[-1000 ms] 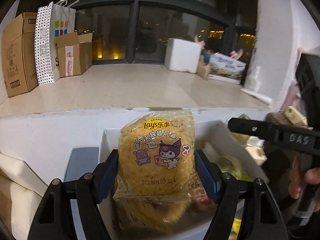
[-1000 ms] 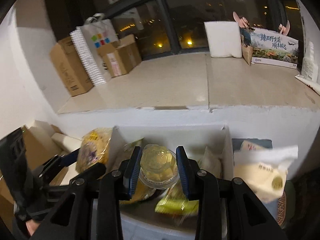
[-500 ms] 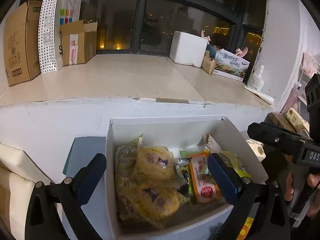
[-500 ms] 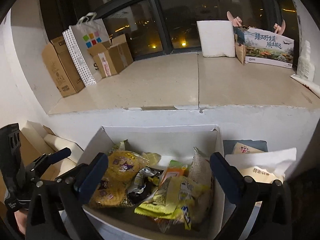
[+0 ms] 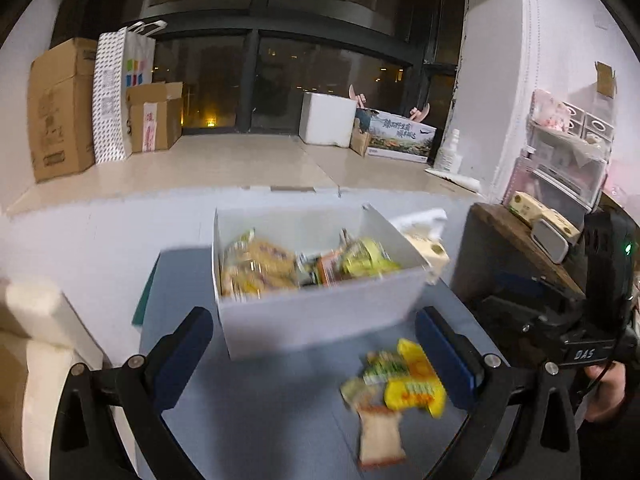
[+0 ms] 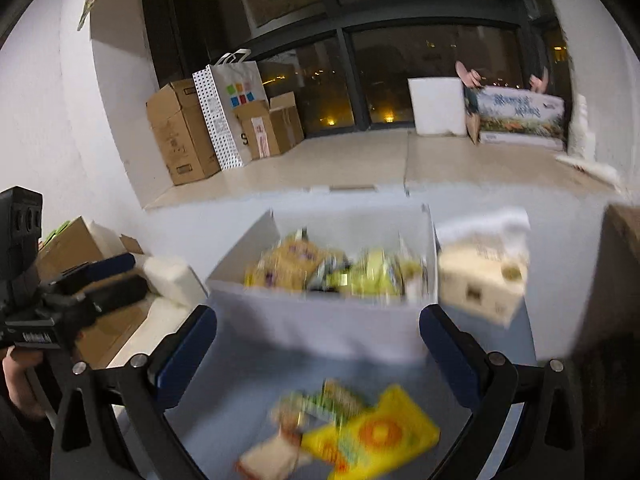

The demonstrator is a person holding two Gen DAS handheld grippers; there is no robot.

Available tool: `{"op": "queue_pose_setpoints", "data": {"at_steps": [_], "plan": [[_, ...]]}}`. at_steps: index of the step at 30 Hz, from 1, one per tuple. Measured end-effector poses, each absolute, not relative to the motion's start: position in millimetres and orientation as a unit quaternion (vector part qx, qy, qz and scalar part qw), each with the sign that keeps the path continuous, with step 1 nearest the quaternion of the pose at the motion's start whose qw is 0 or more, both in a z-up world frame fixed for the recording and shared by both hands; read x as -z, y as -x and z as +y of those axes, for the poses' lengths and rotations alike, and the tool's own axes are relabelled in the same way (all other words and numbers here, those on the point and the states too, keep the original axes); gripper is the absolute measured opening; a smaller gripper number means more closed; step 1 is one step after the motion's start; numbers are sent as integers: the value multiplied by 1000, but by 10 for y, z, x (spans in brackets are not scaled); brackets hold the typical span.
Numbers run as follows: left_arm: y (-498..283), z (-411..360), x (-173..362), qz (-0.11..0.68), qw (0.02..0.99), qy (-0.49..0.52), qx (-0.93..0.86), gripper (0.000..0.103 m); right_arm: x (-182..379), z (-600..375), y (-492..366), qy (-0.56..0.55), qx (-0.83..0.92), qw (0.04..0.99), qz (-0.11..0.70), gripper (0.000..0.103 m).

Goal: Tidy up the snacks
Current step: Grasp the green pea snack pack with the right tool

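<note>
Once both jaws had opened wide and empty, we drew back from the white box. Chips and jelly cup now lay inside; loose snacks remained on the table.

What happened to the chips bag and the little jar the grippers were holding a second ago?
Both were let go into the white box. The left hand-held gripper and right hand-held gripper opened wide, now hold nothing, and pulled back, bringing loose snack packets on the blue table into view. The box and windowsill cartons stayed put.
</note>
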State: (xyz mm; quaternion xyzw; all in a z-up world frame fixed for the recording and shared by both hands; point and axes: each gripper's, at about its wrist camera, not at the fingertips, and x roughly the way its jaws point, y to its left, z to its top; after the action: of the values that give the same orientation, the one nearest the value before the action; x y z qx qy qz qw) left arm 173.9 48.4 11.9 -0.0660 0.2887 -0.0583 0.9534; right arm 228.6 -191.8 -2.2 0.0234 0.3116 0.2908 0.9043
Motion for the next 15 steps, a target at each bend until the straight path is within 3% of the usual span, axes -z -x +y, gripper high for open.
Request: {"op": "queue_pose_setpoints", "data": {"at_steps": [15], "plan": [[-699, 236, 506, 310, 944, 111, 31, 103, 762, -2252, -1336, -13, -258, 901, 348, 103]]}}
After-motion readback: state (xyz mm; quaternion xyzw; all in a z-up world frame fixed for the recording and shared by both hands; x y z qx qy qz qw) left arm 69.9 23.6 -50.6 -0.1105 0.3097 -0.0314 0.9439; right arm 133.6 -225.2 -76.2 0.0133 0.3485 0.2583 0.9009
